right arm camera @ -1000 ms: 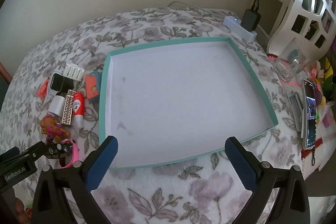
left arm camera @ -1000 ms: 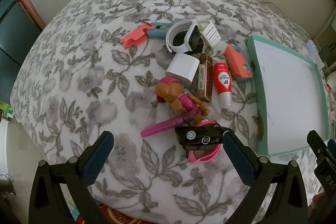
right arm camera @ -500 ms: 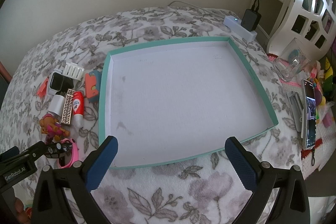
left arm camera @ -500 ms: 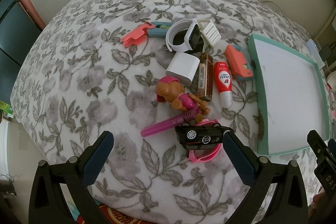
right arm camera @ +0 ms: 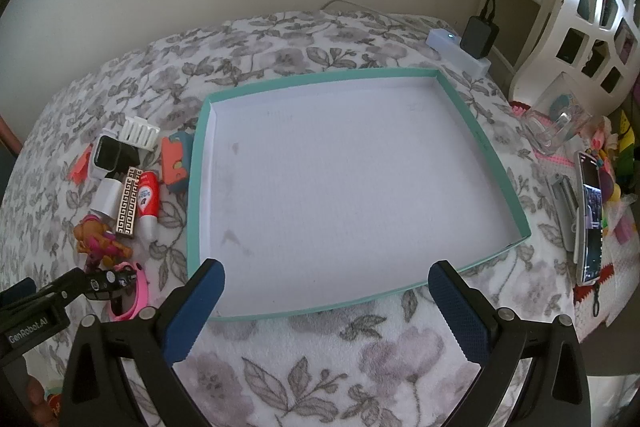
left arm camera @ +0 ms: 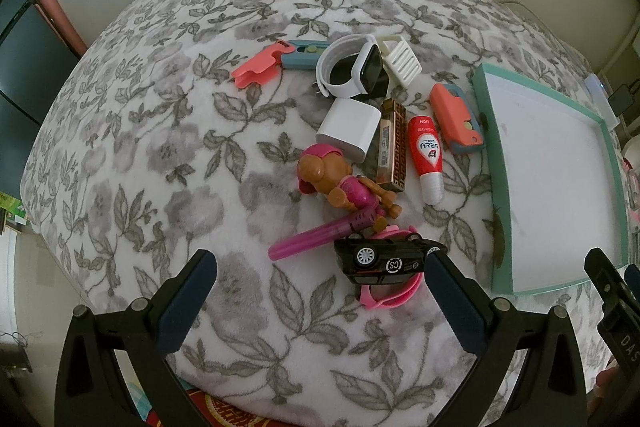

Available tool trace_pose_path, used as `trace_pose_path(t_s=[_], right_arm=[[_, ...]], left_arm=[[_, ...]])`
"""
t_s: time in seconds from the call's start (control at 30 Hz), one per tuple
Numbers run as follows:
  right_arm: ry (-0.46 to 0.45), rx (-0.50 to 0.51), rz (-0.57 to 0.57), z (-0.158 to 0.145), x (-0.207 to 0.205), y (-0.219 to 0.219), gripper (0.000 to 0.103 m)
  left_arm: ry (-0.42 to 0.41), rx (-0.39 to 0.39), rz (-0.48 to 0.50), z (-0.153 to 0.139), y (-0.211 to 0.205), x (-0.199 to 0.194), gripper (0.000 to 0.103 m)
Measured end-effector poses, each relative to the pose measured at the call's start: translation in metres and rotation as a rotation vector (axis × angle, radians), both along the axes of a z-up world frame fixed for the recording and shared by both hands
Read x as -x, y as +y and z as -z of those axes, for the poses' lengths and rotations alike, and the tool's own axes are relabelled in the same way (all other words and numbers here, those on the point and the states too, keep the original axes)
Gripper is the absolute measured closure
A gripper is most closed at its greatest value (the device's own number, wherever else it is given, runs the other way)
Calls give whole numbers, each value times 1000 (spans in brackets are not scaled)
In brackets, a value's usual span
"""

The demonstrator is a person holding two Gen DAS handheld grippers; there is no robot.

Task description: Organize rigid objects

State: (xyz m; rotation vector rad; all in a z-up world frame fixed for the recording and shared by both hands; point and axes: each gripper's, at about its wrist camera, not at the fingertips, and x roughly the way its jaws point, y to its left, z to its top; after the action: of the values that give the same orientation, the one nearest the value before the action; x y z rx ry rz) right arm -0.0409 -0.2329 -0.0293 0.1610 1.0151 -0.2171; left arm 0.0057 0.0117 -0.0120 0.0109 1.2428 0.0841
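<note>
Nothing sits yet in the teal tray [right arm camera: 199, 163] at frame centre; toy car [left arm camera: 386, 261], pup figure [left arm camera: 336, 181] and other trinkets lie left of it; left gripper [left arm camera: 320, 285] and right gripper [right arm camera: 326, 297] gape wide, empty

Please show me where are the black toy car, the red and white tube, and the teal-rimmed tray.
Black toy car [left arm camera: 386, 261], left wrist view, its side.
Red and white tube [left arm camera: 428, 155], left wrist view, red body.
Teal-rimmed shallow tray [right arm camera: 320, 78], right wrist view, far rim.
</note>
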Motion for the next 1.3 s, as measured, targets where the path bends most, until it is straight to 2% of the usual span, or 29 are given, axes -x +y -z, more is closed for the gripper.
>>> trace_pose_path(t_s=[0.47,0.7,0.87,1.03,1.3], right_arm=[[3,-1,-6,-1,-3,2,0],[-43,-49,-163,-7,-7,34,0],[-42,-62,-279,-6,-15,70,0],[-25,-126,-350,-1,-20,99,0],[50,-178,-404,20,-36,133,0]], left_arm=[[0,3,-3,0,0,0,0],[-84,16,-135,-11,33,-1,0],[-80,73,-224,-4,63,-4,0],[-70,96,-240,1,72,-7,0],[16,77,-229,17,75,-14,0]])
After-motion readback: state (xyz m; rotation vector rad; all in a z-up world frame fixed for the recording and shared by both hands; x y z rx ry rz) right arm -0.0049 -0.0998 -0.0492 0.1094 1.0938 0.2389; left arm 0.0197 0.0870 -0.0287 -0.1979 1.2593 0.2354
